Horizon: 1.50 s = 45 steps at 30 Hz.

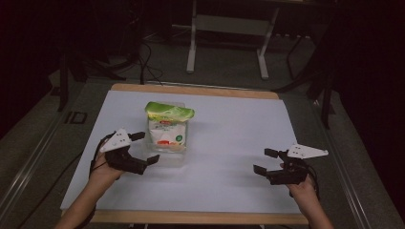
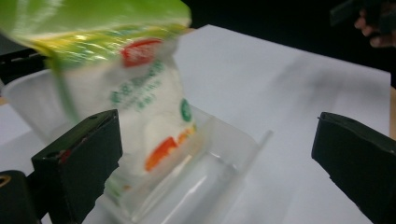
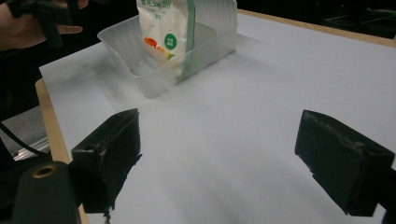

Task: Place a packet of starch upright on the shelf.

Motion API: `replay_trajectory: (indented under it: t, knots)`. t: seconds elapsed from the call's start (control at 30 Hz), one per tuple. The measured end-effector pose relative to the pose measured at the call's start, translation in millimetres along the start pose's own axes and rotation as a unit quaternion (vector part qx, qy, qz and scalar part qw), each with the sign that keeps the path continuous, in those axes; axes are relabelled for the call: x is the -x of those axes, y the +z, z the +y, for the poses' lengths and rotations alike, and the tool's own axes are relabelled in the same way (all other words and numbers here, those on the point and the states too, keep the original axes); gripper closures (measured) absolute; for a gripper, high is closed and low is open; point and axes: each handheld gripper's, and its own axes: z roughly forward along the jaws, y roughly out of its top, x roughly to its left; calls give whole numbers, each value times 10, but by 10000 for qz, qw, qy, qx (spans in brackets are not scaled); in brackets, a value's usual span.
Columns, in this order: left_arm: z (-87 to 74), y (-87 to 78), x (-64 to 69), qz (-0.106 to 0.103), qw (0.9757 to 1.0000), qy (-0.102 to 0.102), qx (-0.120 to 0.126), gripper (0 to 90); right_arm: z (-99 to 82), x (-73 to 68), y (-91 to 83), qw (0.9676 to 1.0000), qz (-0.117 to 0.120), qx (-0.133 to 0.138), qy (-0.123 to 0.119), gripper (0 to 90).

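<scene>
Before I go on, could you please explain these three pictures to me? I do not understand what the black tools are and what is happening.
A person holds one tool in each hand: the left hand-held gripper and the right hand-held gripper. Both are open and hold nothing. One picture looks down from above; the other two come from cameras riding on each gripper, looking along its black jaws. On the white table stands a clear plastic container with a white and green bag upright inside it. The left gripper is close beside the container; the right is farther away.

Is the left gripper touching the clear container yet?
Cannot tell. The high view has the left gripper open right beside the clear container, with no plain gap or contact. In the left gripper view, one jaw overlaps the container's wall, so neither shows there.
</scene>
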Motion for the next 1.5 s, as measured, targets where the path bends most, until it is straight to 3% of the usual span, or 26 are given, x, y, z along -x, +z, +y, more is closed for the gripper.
replay_trajectory:
  t: [0.07, 0.1, 0.27, 0.63, 1.0, 1.4, 1.5]
  knots:
    - [0, 1, 48, -29, 10000, 48, -49, 21, -7, 2, 2, 10000, 8, 3, 6, 142]
    - [-6, -3, 146, -117, 9999, 85, -27, 21, -12, 0, 1, 10000, 13, -11, 11, 142]
    - [-34, 6, 304, -307, 9995, 64, -57, 21, -47, -2, -6, 10000, 15, 18, 34, 142]
    - [-28, 114, 555, -564, 9983, 123, -81, 22, -108, -9, 26, 10000, -7, 35, 12, 142]
    - [-29, 253, 680, -734, 9970, 215, -126, 22, -138, -20, 41, 9999, -77, 131, -60, 142]
    - [-170, 380, 762, -872, 9954, 353, -187, 22, -169, -18, 97, 9997, -120, 166, -135, 142]
    - [-203, 406, 779, -933, 9950, 300, -177, 22, -188, -21, 125, 9997, -142, 121, -169, 142]
